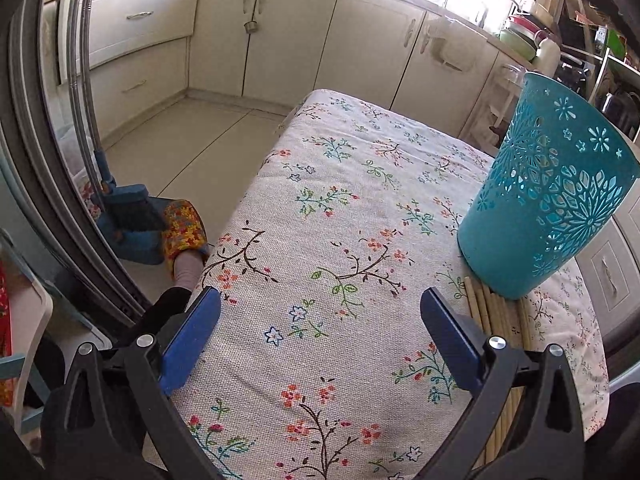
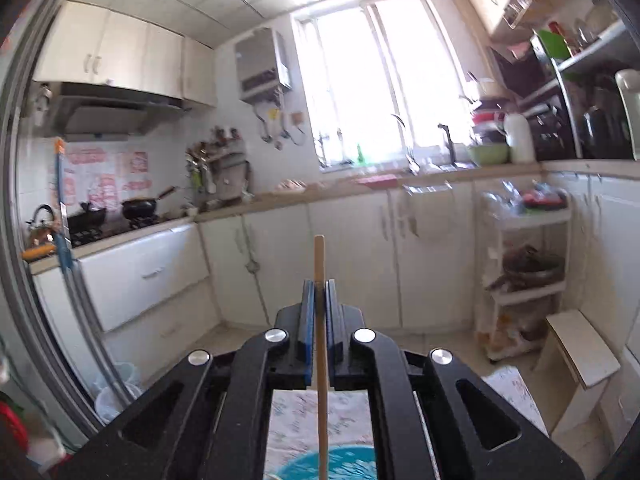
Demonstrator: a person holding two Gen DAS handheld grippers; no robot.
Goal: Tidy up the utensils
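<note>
My right gripper [image 2: 319, 286] is shut on a single wooden chopstick [image 2: 320, 264], which stands upright between the blue pads, high above the table. Its lower end hangs over the rim of the teal perforated holder [image 2: 320, 466] seen below the gripper. In the left wrist view the same teal holder [image 1: 552, 192] stands upright at the right of the floral tablecloth [image 1: 320, 208]. Several wooden chopsticks [image 1: 496, 320] lie flat at its foot. My left gripper [image 1: 320, 304] hovers open over the cloth with nothing between its fingers.
Cream kitchen cabinets [image 1: 280, 32] run along the far wall beyond the table. A person's foot in a patterned slipper [image 1: 184, 228] stands by a blue dustpan [image 1: 136, 224] on the floor at left. A white shelf cart [image 2: 524, 272] is at right.
</note>
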